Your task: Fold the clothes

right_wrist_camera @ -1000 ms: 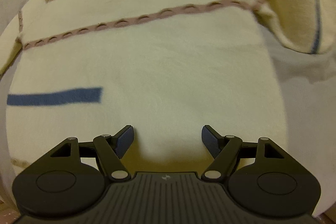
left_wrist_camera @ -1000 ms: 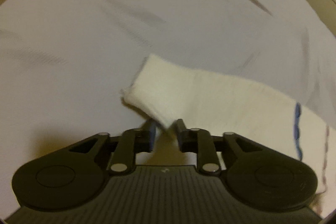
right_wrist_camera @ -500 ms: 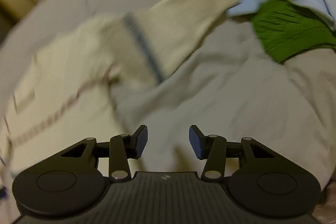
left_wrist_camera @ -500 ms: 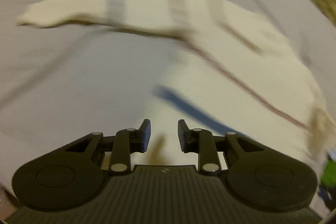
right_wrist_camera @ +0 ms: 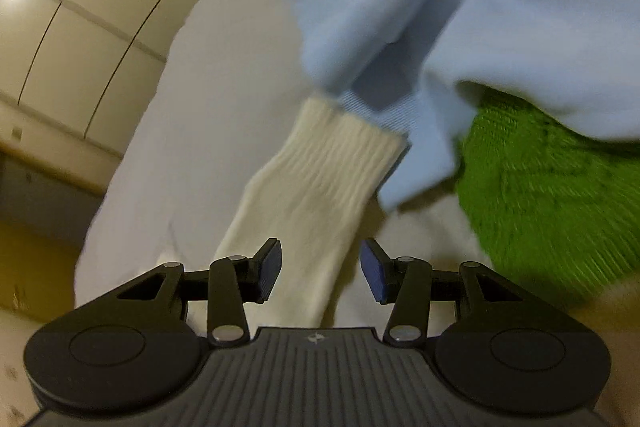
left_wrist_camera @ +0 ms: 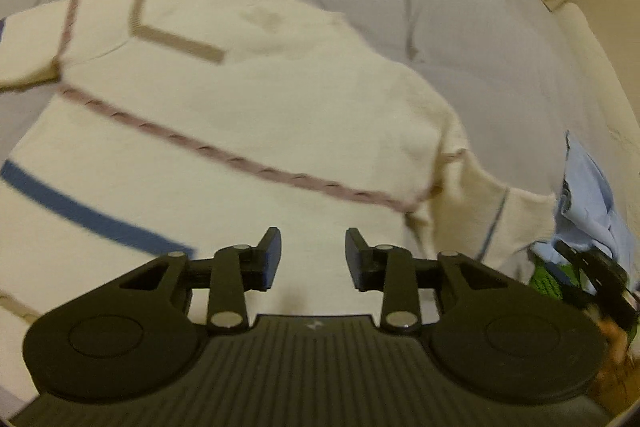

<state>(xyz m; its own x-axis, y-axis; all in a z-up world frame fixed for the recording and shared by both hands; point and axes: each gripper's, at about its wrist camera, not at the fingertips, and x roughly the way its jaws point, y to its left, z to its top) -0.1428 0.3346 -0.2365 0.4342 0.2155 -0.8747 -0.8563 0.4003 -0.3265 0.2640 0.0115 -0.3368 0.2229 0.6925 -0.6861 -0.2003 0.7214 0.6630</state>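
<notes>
The left gripper [left_wrist_camera: 313,259], jaws opening and empty, hovers over a cream sweater [left_wrist_camera: 248,131] on the bed sheet [left_wrist_camera: 460,27]. The right gripper [right_wrist_camera: 320,269], parted and empty, hangs above the sweater's ribbed cuff [right_wrist_camera: 340,155].

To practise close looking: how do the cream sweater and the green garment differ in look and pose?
1. The cream sweater lies spread out; the green garment sits bunched, partly under a light blue garment.
2. The cream sweater carries blue, pink and tan stripes; the green garment is plain.
Both look knitted and rest on the pale sheet.
</notes>
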